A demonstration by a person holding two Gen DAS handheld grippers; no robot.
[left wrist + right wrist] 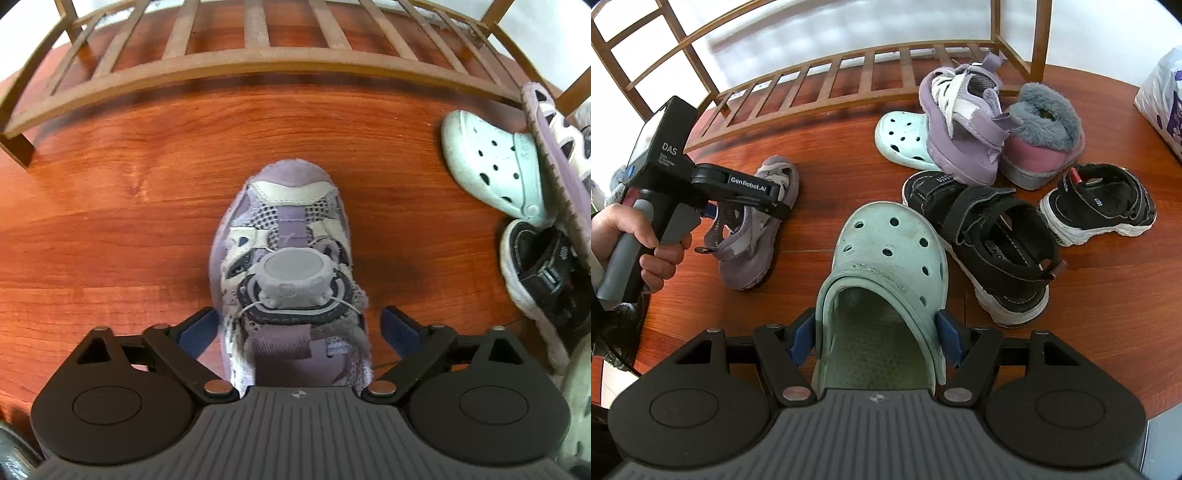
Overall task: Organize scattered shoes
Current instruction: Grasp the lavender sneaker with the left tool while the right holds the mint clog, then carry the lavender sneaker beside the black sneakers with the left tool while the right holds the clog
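A purple sneaker with a round dial lace stands on the red wooden table, toe toward the wooden shoe rack. My left gripper straddles its heel, fingers open and a little apart from its sides; it also shows in the right wrist view. My right gripper is shut on a mint clog at the heel opening. A pile beyond holds a second mint clog, the other purple sneaker, a pink furry boot and two black sandals.
The rack stands along the table's far side with open slats. A white patterned bag sits at the far right. The table edge drops off at the near left.
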